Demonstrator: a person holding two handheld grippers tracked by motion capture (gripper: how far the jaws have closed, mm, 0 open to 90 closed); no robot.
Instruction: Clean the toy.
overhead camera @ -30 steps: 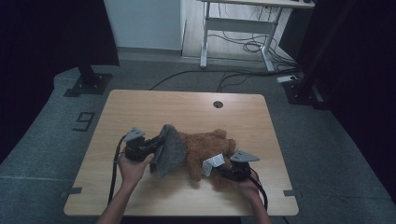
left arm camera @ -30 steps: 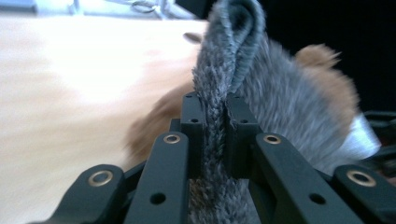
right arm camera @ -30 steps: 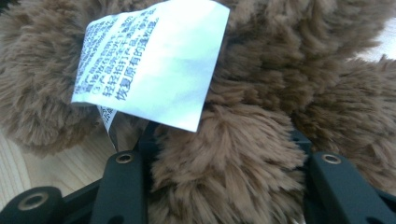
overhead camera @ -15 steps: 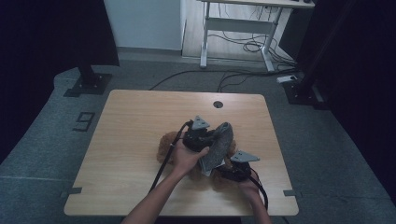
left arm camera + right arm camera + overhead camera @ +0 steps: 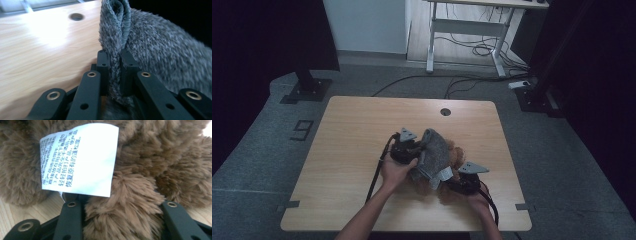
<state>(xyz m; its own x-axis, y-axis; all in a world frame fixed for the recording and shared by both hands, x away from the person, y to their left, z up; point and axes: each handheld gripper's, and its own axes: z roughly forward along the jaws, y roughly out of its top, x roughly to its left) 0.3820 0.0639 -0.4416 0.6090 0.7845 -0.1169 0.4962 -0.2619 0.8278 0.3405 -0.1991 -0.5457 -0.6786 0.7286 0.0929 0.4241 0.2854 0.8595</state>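
Wooden table (image 5: 352, 150), grey carpet (image 5: 272, 150), cables (image 5: 472, 50)

Your grey cloth (image 5: 432, 155) covers most of the brown plush toy (image 5: 456, 156) from above. Right tool's (image 5: 122, 220) jaw tips are buried in fur. Label (image 5: 77, 158) print is blurred at its left edge.

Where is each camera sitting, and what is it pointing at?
High view: above the person's side, looking forward and down on the wooden table; forearms, left claw and right claw come in from below.
Left gripper view: rides the left claw, looking along black jaws pinched on the grey fuzzy cloth.
Right gripper view: rides the right claw, jaws around the brown plush toy with its white label.
Shared: high and left gripper views both show cloth, table and table hole.
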